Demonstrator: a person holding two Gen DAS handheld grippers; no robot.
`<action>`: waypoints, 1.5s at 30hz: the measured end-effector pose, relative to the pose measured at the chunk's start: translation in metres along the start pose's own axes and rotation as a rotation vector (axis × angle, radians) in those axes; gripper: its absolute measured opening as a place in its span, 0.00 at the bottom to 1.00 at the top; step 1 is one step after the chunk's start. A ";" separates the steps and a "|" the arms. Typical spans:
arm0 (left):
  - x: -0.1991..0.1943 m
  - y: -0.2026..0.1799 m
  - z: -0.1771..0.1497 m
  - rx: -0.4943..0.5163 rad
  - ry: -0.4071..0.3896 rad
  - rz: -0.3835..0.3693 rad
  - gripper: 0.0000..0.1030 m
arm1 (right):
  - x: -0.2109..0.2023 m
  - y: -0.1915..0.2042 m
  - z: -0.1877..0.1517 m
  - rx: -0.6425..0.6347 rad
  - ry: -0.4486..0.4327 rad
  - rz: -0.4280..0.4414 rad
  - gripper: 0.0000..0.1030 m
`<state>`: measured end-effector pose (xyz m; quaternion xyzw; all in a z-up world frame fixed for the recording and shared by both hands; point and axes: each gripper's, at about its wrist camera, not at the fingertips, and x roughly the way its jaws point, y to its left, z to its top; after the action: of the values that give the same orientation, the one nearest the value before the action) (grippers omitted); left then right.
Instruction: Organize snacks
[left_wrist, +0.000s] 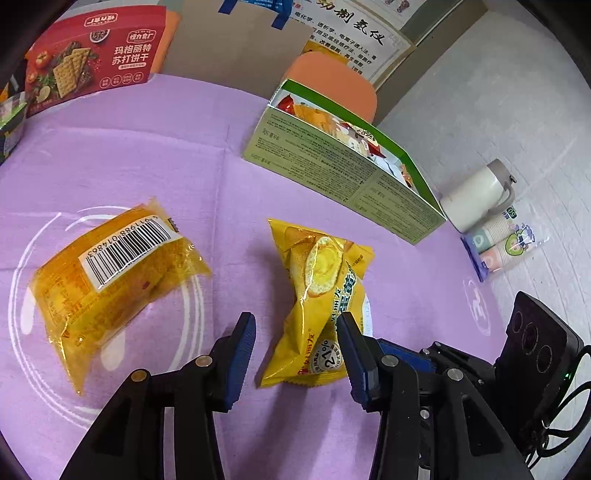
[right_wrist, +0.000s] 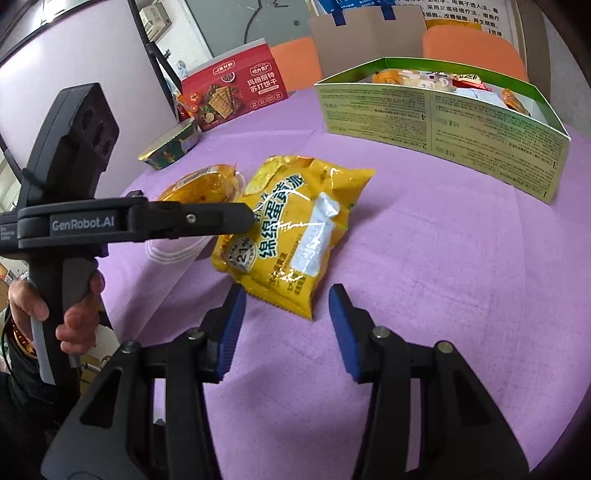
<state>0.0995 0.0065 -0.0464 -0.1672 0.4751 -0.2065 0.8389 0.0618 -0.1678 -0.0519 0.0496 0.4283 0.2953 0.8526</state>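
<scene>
A yellow snack packet (left_wrist: 317, 295) lies flat on the purple-covered surface (left_wrist: 129, 155), between an orange packet with a barcode label (left_wrist: 118, 273) on its left and the open green box (left_wrist: 354, 177) of snacks farther back. In the left wrist view the left gripper (left_wrist: 295, 354) has its blue-padded fingers (left_wrist: 242, 354) set to either side of the yellow packet's near end – the right pad overlaps the packet's edge, the left pad stands clear of it with bare cloth between, so the fingers are partly parted and not pinching. From the right wrist view the right gripper (right_wrist: 286, 328) sits just short of the same packet (right_wrist: 291, 229); its near corner points into the gap between the fingers, which are moderately apart and hold nothing. In that view a left finger tip (right_wrist: 236, 218) reaches the packet's left edge – whether it presses there cannot be told. A red cracker box (right_wrist: 236, 92) stands at the back.
</scene>
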 end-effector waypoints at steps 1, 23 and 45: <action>0.001 -0.001 0.001 0.010 0.006 0.000 0.43 | 0.003 0.000 0.002 0.008 0.002 0.005 0.48; -0.003 -0.065 0.031 0.187 -0.035 -0.054 0.34 | -0.044 -0.009 0.033 0.076 -0.168 -0.046 0.23; 0.106 -0.148 0.179 0.290 0.052 -0.159 0.34 | -0.070 -0.143 0.122 0.225 -0.322 -0.215 0.23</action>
<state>0.2760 -0.1592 0.0346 -0.0760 0.4471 -0.3429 0.8226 0.1883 -0.3028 0.0263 0.1448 0.3195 0.1412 0.9258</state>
